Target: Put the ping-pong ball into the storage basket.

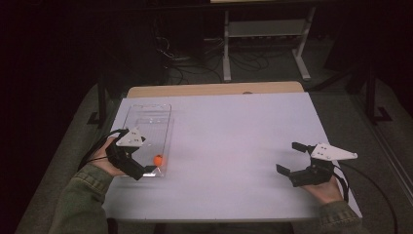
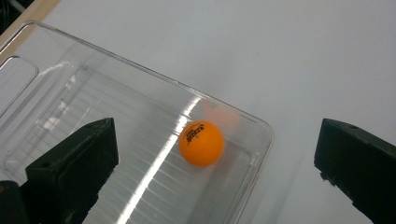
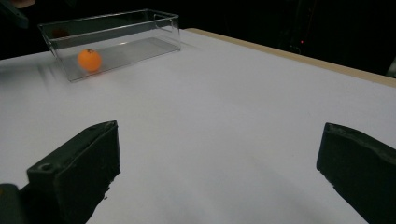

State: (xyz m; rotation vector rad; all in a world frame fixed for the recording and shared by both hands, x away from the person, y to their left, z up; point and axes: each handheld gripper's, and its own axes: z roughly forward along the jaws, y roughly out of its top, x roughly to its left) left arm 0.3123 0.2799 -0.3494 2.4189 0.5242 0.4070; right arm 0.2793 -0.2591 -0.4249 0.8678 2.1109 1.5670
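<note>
An orange ping-pong ball (image 1: 158, 159) lies inside a clear plastic bin (image 1: 147, 114) on the left of the white table, near the bin's front right corner. My left gripper (image 1: 145, 158) hovers over that front end, open. In the left gripper view the ball (image 2: 201, 143), with dark print on it, rests on the bin's floor between the wide-apart jaws, close to the bin's wall (image 2: 140, 65). At the table's right front my right gripper (image 1: 288, 157) is open and empty, pointing left. From the right gripper view the ball (image 3: 89, 60) shows through the bin's wall (image 3: 140, 28) far ahead.
The white tabletop (image 1: 229, 136) has a wooden strip (image 1: 214, 89) along its far edge. Behind it a metal stand (image 1: 265, 44) and cables lie on the dark floor. Green sleeves (image 1: 78, 204) come in at the bottom corners.
</note>
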